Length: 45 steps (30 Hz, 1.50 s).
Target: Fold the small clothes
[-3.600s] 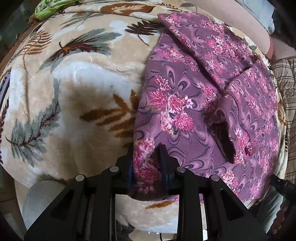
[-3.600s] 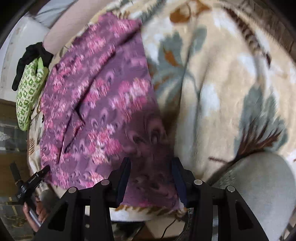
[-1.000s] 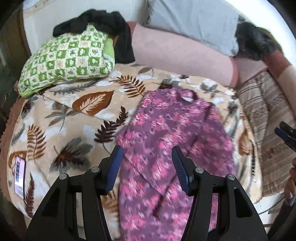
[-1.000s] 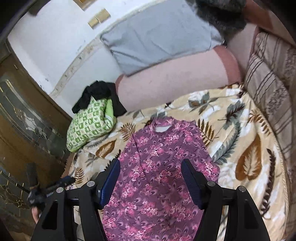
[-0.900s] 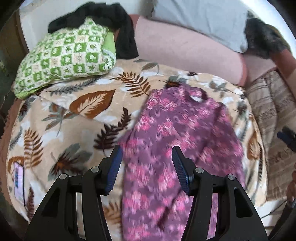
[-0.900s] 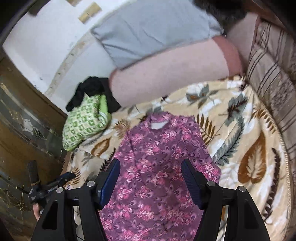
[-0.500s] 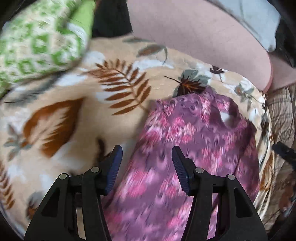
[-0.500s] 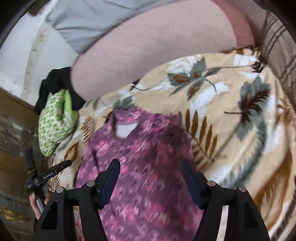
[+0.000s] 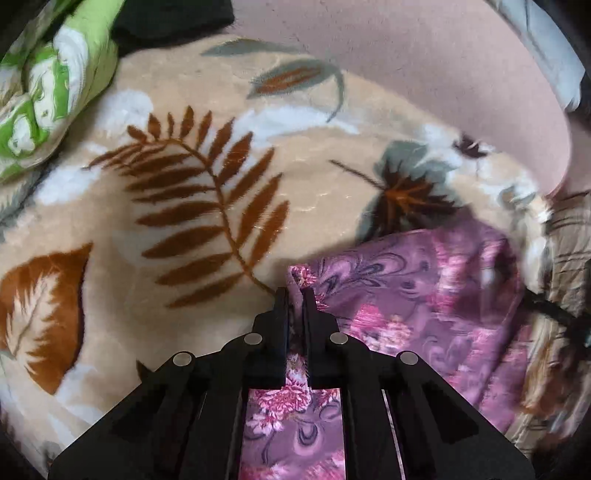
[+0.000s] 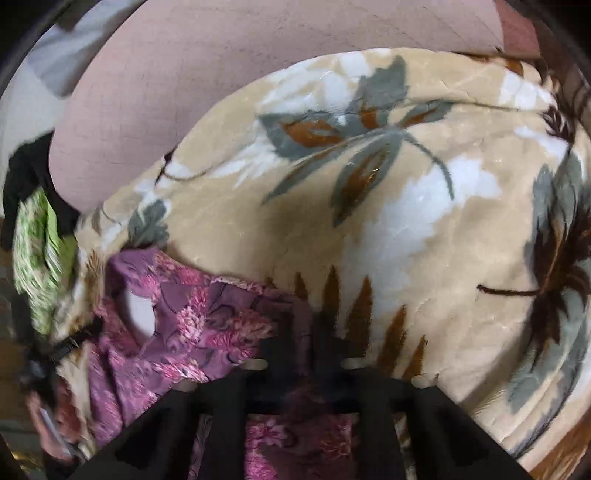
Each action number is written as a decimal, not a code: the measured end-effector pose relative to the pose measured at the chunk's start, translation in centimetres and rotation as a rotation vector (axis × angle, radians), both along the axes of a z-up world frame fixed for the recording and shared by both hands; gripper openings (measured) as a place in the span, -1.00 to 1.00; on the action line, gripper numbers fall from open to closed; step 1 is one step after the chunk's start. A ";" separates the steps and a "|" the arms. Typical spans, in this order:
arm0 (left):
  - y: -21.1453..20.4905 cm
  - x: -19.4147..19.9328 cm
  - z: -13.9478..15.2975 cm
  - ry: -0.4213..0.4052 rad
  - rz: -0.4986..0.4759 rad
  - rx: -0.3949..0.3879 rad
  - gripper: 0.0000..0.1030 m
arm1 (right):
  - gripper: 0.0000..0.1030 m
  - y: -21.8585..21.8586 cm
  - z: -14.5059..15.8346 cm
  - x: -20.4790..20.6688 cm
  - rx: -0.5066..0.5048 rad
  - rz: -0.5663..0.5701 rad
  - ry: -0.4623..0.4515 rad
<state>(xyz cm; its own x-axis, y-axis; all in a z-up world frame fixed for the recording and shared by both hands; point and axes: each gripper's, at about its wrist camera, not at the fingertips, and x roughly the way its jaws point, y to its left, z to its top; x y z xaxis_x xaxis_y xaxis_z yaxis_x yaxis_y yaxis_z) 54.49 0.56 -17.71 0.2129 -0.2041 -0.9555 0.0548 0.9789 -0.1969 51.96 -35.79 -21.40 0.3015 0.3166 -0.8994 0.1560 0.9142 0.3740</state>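
A purple top with pink flowers (image 9: 417, 295) lies on a beige leaf-print blanket (image 9: 207, 206). My left gripper (image 9: 294, 295) is shut on the top's left shoulder corner, with cloth pinched between the fingers. In the right wrist view the same top (image 10: 192, 325) shows its neck opening at the left. My right gripper (image 10: 308, 332) sits low on the top's right shoulder corner; it is blurred, with its jaws close together on the cloth.
A green and white patterned pillow (image 9: 44, 96) lies at the far left with a black garment (image 9: 166, 18) behind it. A pink bolster (image 10: 258, 62) runs along the back of the blanket (image 10: 424, 221). A striped cushion (image 9: 569, 236) lies at the right.
Both grippers have come down from above the spread top to its shoulder corners and closed from wide open onto the cloth.
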 end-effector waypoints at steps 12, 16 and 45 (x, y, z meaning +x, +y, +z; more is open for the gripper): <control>5.3 -10.6 12.5 -0.266 0.035 -0.186 -0.91 | -0.88 -0.3 12.4 -9.3 0.071 0.036 -0.287; 7.1 -19.6 16.1 -0.355 -0.020 -0.207 -0.91 | -0.88 -0.2 15.7 -18.5 0.102 0.062 -0.390; 6.7 -45.7 5.0 -0.091 0.063 -0.292 -0.10 | 0.07 4.3 4.6 -49.0 0.285 -0.147 -0.226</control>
<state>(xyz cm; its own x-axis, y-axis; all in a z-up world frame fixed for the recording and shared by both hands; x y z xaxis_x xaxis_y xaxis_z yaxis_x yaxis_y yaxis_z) 8.81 7.24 -12.72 0.3155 -0.4505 -0.8352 0.0256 0.8839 -0.4671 3.00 -31.51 -16.85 0.5425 0.4825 -0.6876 0.1627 0.7427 0.6495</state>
